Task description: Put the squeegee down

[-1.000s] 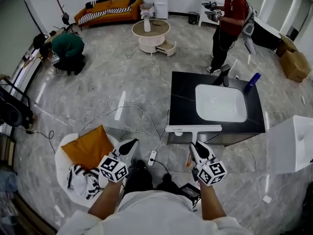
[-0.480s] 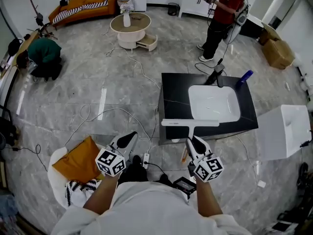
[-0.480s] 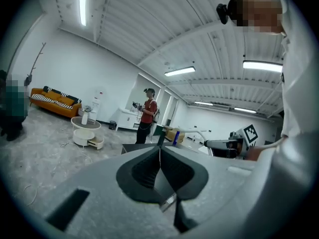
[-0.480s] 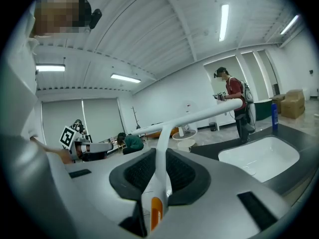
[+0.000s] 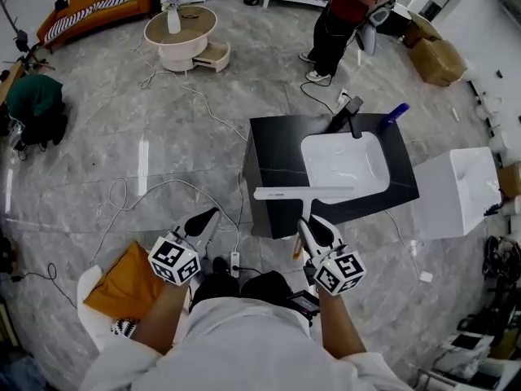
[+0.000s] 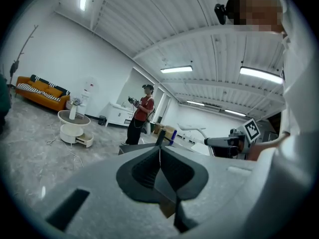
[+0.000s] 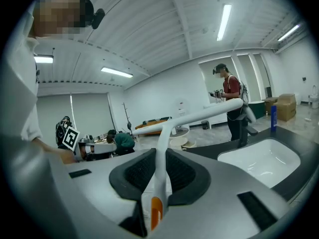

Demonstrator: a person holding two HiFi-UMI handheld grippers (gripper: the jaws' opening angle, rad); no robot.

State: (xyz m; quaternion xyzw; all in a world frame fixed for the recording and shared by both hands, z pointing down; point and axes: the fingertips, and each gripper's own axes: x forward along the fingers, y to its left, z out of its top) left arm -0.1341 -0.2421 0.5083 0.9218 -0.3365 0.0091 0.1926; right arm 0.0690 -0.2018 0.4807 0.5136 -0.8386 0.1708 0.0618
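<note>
A white squeegee (image 5: 303,193) with an orange-tipped handle is clamped by its handle in my right gripper (image 5: 313,228); in the right gripper view the squeegee (image 7: 199,117) rises from the jaws with its long blade crosswise. In the head view the blade hangs over the front edge of a black counter (image 5: 273,149) that carries a white sink basin (image 5: 342,163). My left gripper (image 5: 205,219) is shut with nothing in it, off to the left over the floor; in the left gripper view the left gripper (image 6: 160,156) has its pads closed together.
A black faucet (image 5: 350,116) and a blue bottle (image 5: 395,113) stand at the counter's back. A person in red (image 5: 342,10) stands behind it. A white cabinet (image 5: 456,192) is at the right. Cables and a power strip (image 5: 235,262) lie on the floor, an orange cushion (image 5: 118,281) at lower left.
The view has shifted: counter and sink now lie closer and more to the left beneath the squeegee. Both grippers moved forward together; the right keeps its hold on the handle.
</note>
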